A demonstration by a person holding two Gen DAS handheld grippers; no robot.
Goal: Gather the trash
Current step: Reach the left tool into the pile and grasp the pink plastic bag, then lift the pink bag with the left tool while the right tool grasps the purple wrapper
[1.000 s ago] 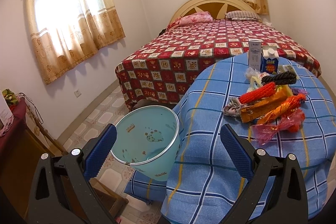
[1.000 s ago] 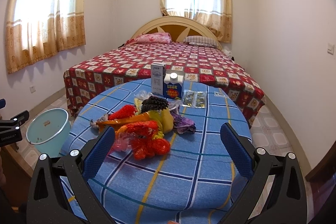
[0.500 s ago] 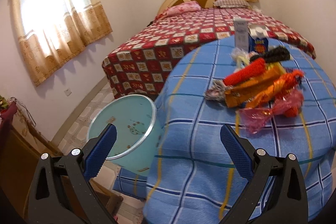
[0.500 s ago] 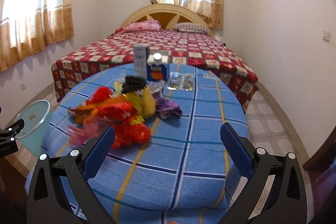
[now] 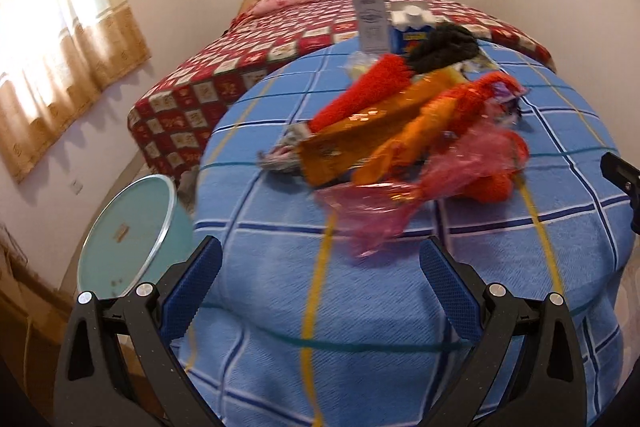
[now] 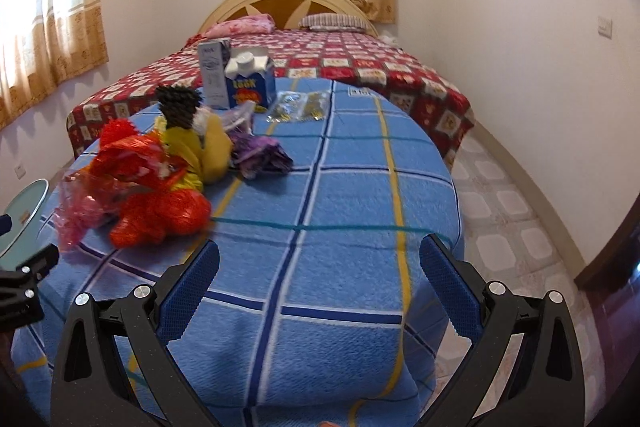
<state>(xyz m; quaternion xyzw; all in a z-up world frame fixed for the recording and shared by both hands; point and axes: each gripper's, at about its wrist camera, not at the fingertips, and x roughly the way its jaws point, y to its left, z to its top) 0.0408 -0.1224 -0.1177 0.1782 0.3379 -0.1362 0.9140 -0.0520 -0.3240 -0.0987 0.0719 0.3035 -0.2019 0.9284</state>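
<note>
A heap of trash (image 5: pixel 408 131) lies on the round table with the blue checked cloth (image 5: pixel 360 307): red and orange wrappers, a pink plastic bag (image 5: pixel 384 211), a black piece, a blue carton (image 5: pixel 412 31) and a white box (image 5: pixel 372 23). The heap also shows in the right wrist view (image 6: pixel 156 175), with the carton (image 6: pixel 252 83) and a purple wrapper (image 6: pixel 260 155). My left gripper (image 5: pixel 320 275) is open and empty over the table's near edge. My right gripper (image 6: pixel 320 275) is open and empty over the table, right of the heap.
A light blue bin (image 5: pixel 128 231) stands on the floor left of the table; its rim shows in the right wrist view (image 6: pixel 24 207). A bed with a red patterned cover (image 6: pixel 360 63) lies behind the table. Tiled floor (image 6: pixel 500 195) runs along the right.
Both grippers have moved forward toward the table. The left view has swung right from the bin to the heap. The right view has shifted right. Both stay open.
</note>
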